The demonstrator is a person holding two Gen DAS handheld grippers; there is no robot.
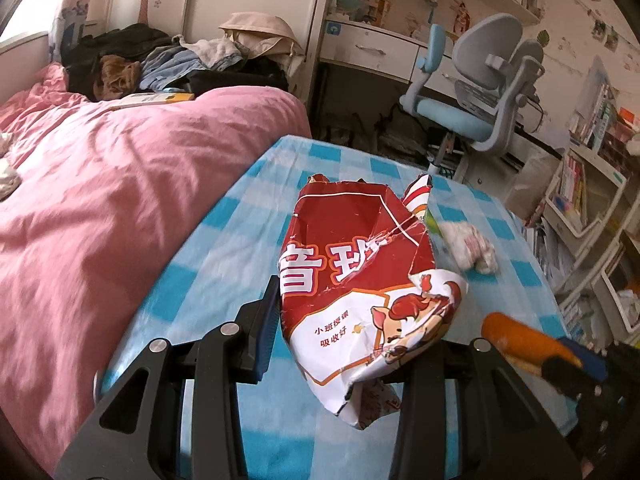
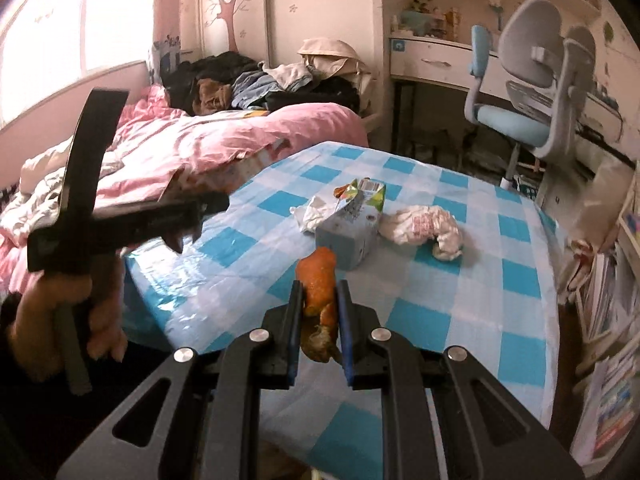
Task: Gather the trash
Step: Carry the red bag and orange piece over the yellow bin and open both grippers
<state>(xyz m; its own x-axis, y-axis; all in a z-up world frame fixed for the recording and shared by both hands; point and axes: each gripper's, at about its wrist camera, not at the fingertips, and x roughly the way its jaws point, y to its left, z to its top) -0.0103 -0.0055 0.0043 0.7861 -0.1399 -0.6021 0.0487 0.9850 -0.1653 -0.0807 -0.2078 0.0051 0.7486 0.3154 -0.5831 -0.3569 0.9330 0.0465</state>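
Left gripper [image 1: 352, 320]: fingers partly open, clamped on red-white snack bag [image 1: 360, 280] | Right gripper [image 2: 320, 312]: fingers closed on orange peel [image 2: 319, 280] | Above checked counter [image 2: 460, 300].

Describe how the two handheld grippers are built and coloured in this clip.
Both match: the left gripper and right gripper have black angular link arms with triangular cut-outs, round silver pivot bolts, and flat black fingers faced with blue pads. Seen from the right wrist view, the left one sits on a black frame with a dark grip. No cables or sleeves show.
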